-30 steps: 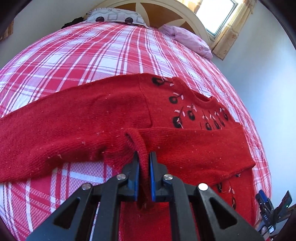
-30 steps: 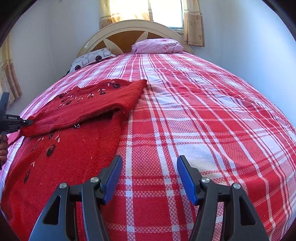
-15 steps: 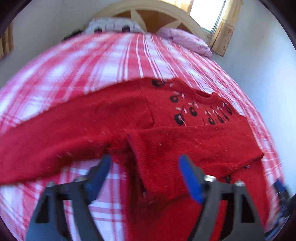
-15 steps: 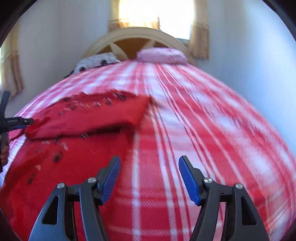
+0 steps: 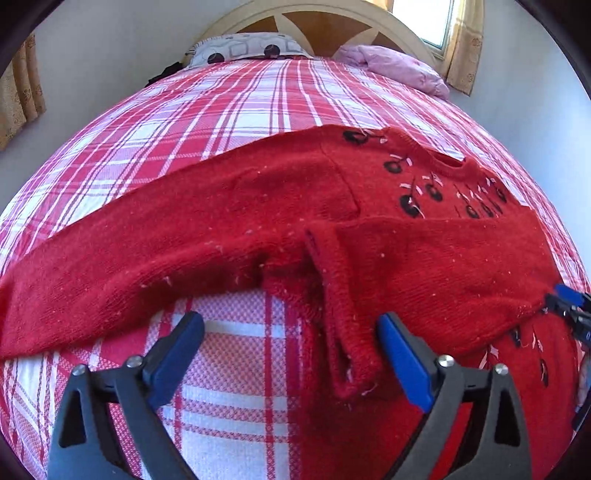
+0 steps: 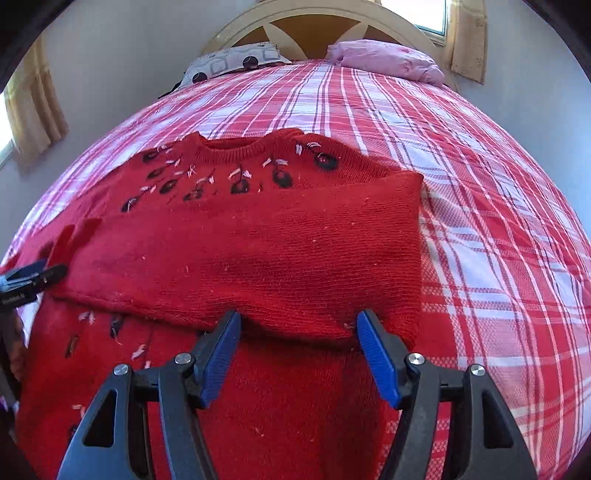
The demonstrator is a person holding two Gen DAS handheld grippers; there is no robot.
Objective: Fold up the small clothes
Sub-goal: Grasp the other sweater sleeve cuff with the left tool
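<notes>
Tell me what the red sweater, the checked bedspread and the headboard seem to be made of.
Red sweater: a knit, likely wool or acrylic; visible stitch rows, ribbed collar, fuzzy matte surface with lint specks.
Checked bedspread: woven cloth, probably cotton; a fine waffle-like weave shows up close, matte.
Headboard: looks like wood, with a cream painted arch and spokes over brown panels; the smooth finish leaves the core uncertain.

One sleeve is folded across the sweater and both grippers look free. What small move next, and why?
Probably move the left gripper, its jaws just opened and empty, over to the outstretched sleeve to pinch it near its far end. That sleeve still lies flat out over the plaid bedspread, while the folded sleeve already rests across the red sweater. The right gripper is open over that fold.
</notes>
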